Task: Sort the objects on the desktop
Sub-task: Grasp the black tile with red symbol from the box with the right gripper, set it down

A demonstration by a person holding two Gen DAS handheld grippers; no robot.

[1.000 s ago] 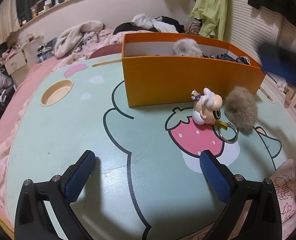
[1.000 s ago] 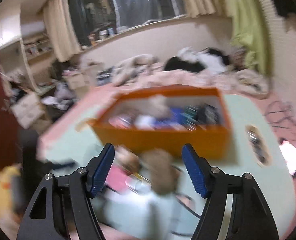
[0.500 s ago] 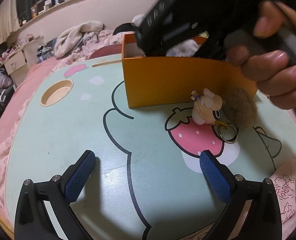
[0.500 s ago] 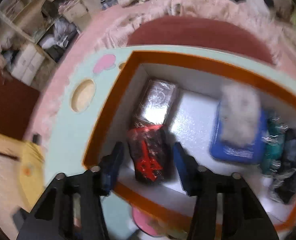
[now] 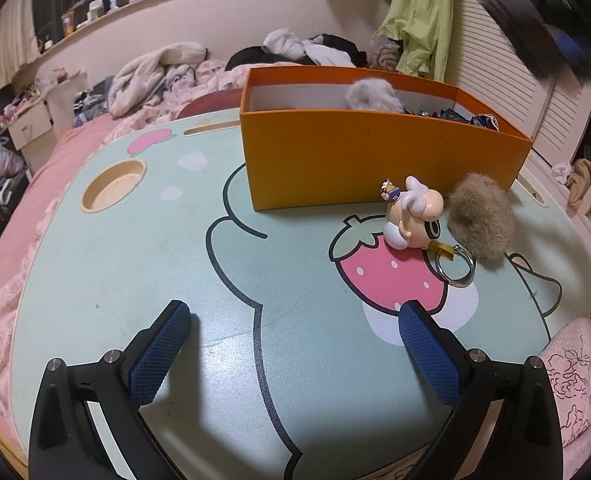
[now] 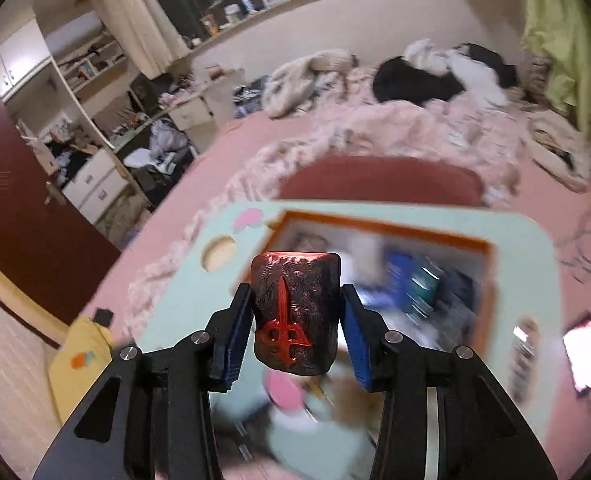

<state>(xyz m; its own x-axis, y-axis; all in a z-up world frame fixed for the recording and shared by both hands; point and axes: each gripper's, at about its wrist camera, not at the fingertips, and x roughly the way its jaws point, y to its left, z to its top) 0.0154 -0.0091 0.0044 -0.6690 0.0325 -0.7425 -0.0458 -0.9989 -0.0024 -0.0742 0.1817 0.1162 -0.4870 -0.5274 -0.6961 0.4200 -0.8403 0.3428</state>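
My right gripper (image 6: 295,312) is shut on a dark red embossed case (image 6: 295,312) with a red dagger emblem, held high above the orange box (image 6: 383,228), which looks blurred below. In the left wrist view the orange box (image 5: 375,168) stands on the mint lap table (image 5: 135,264). In front of it lie a cartoon figure keychain (image 5: 411,212) with a metal ring and a brown fur pompom (image 5: 479,222). A grey pompom (image 5: 369,96) shows inside the box. My left gripper (image 5: 291,344) hovers open over the table's near side, holding nothing.
The table has a round cup recess (image 5: 113,190) at its left. Pink bedding (image 6: 375,132) with piled clothes surrounds it. A lit phone (image 6: 585,354) lies at the right. A dark blurred shape (image 5: 555,40) sits at the upper right of the left wrist view.
The right gripper went down into the orange box, closed on the dark red case and lifted it out and up. The left gripper stayed still.
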